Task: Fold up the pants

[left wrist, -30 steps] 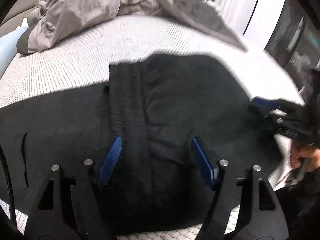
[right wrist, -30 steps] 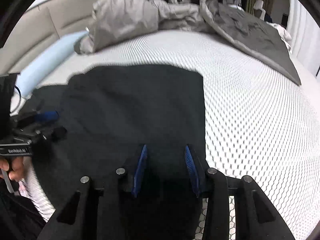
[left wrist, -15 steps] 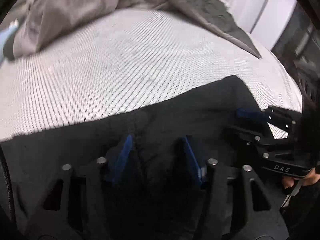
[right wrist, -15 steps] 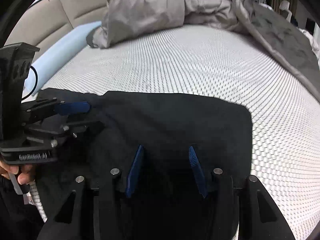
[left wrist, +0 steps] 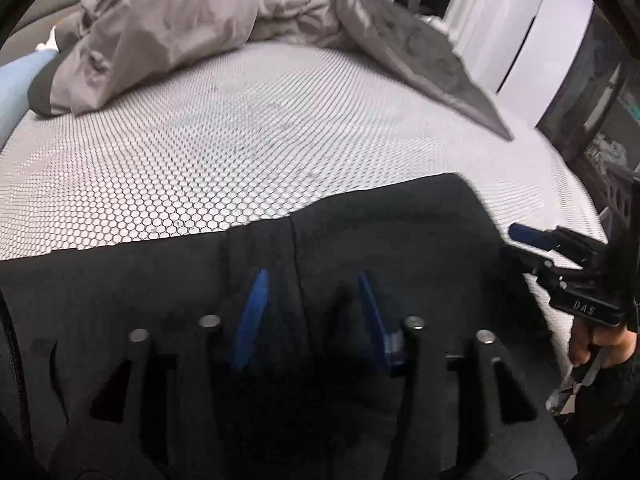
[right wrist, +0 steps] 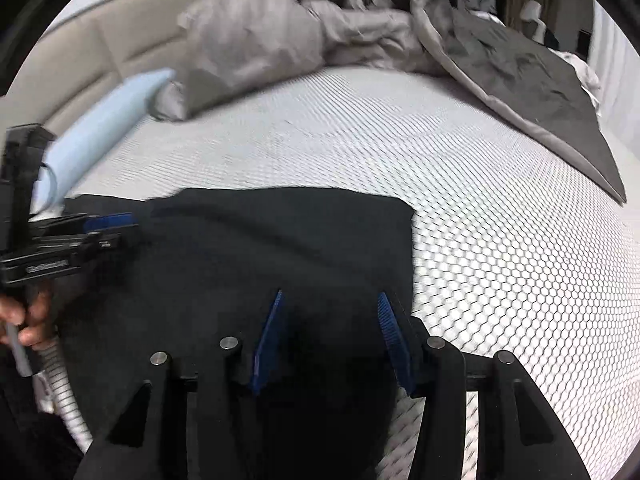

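The black pants (left wrist: 380, 232) lie flat on the white honeycomb mattress (left wrist: 200, 152), a seam running down the middle; they also show in the right wrist view (right wrist: 280, 240). My left gripper (left wrist: 312, 280) is open, its blue pads low over the cloth astride the seam. My right gripper (right wrist: 330, 300) is open over the pants near their right edge. Each gripper shows in the other's view, the right gripper (left wrist: 532, 240) at the pants' right side and the left gripper (right wrist: 108, 224) at their left side.
A crumpled grey duvet (left wrist: 180, 20) is heaped at the far side of the bed, also in the right wrist view (right wrist: 300, 32). A light blue pillow (right wrist: 104, 128) lies at the far left by the beige headboard (right wrist: 80, 52). White curtains (left wrist: 540, 28) hang at the right.
Both grippers have drawn back toward the near edge and lifted slightly. The pants' far edge now lies closer than a second ago. Both jaws stay open.
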Demonstrator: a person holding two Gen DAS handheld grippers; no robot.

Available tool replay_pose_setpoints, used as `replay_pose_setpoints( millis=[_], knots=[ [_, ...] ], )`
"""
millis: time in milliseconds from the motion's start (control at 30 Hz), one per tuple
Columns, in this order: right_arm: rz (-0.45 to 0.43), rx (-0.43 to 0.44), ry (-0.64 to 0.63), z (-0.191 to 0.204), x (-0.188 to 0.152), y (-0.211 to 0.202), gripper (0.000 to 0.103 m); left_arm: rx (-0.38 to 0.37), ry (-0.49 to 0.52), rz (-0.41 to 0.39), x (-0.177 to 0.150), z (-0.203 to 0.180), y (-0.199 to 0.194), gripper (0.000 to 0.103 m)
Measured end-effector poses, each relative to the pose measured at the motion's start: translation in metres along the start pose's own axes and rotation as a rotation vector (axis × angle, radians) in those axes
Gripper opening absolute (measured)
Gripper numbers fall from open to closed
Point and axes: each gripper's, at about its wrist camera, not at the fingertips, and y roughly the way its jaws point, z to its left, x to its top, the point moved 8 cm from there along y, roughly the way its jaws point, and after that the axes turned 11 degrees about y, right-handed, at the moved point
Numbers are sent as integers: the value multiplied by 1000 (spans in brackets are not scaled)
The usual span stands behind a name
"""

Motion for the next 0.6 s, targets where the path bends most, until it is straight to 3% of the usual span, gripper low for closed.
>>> replay_pose_setpoints(
  millis=[67, 167, 433, 500, 600],
  knots=[
    [-22, 49, 0, 9, -8, -16, 53, -3, 12, -27, -4, -9, -17, 68],
    [-24, 110, -16, 31, -19, -27, 54, 4, 52, -65, -16, -32, -38, 80],
    [62, 75, -56, 45, -77, -22, 64, -9, 6, -49, -94, -52, -56, 81],
    [71, 68, -51, 40, -86, -20, 71, 31, 25, -22, -104, -49, -51, 81],
    [83, 57, -63, 36, -89, -14, 72, 69, 11, 2, -109, -39, -45, 81]
  ],
)
